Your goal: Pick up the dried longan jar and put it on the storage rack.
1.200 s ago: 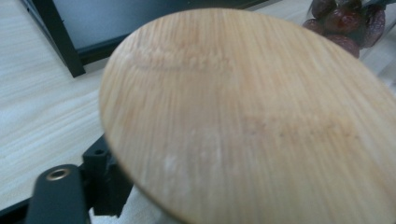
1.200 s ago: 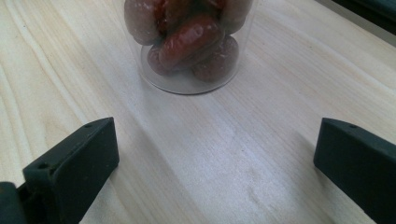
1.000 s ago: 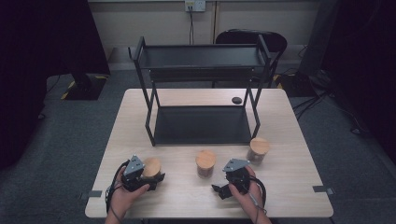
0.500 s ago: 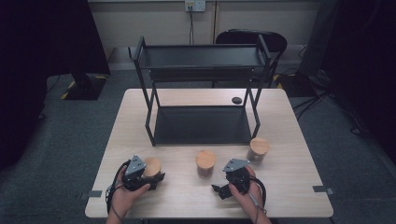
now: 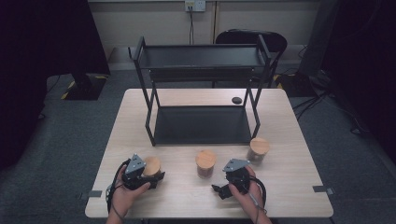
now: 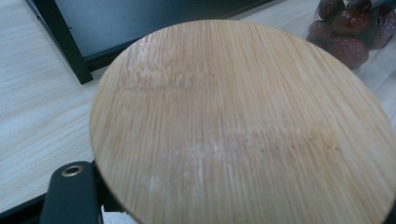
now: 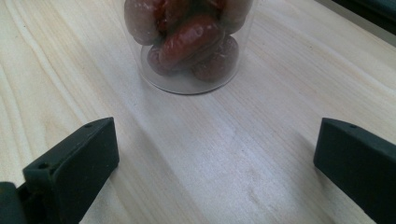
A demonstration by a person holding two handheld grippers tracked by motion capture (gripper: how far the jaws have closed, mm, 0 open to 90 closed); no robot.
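Three clear jars with round bamboo lids stand along the near half of the table. My left gripper (image 5: 153, 176) is shut on the left jar (image 5: 152, 164); its lid (image 6: 243, 126) fills the left gripper view, with one black finger (image 6: 70, 193) beside it at the lower left. The middle jar (image 5: 205, 161) holds dark red dried fruit and stands upright just ahead of my right gripper (image 7: 217, 158). That gripper (image 5: 223, 181) rests low over the table, open, with bare wood between its jaws. The right jar (image 5: 258, 148) stands apart, near the shelf's front right leg.
A black two-tier metal shelf (image 5: 201, 123) stands on the far half of the wooden table (image 5: 289, 186). A small black round object (image 5: 236, 100) lies beside its back right leg. A dark chair (image 5: 252, 37) is behind the table.
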